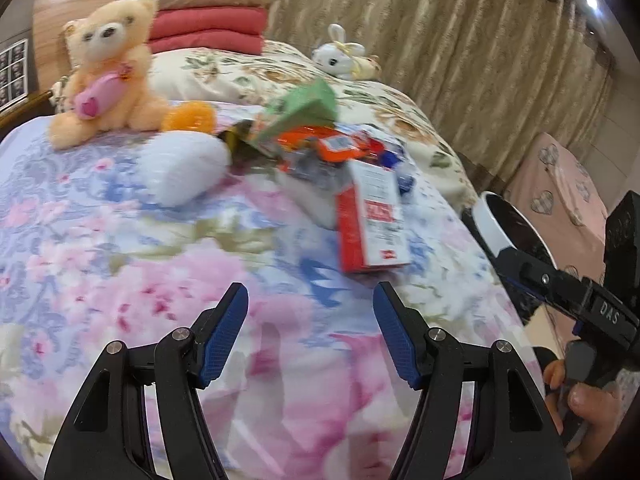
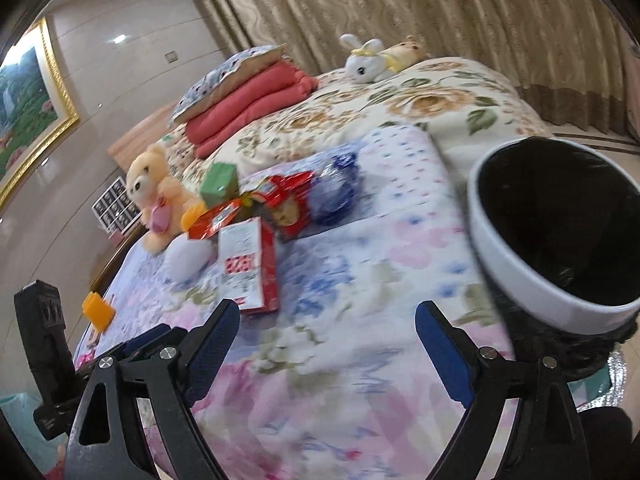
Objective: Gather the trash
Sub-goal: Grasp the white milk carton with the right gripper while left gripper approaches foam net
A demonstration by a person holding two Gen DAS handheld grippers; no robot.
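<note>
Trash, led by a red-and-white cardboard carton (image 1: 372, 220), lies heaped mid-bed just beyond your empty, part-open left hand-held gripper (image 1: 310, 308); blur hides the wrapper labels. Right view: your right hand-held gripper (image 2: 326, 320) is wide, empty; approach continues, white black-lined bin (image 2: 556, 232) cropped.

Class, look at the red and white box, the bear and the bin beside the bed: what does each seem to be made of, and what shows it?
Red and white box: probably printed cardboard, flat faces with sharp edges. Bear: plush fabric, fuzzy pile. Bin: likely smooth white plastic, with a thin, crinkled black liner.
</note>
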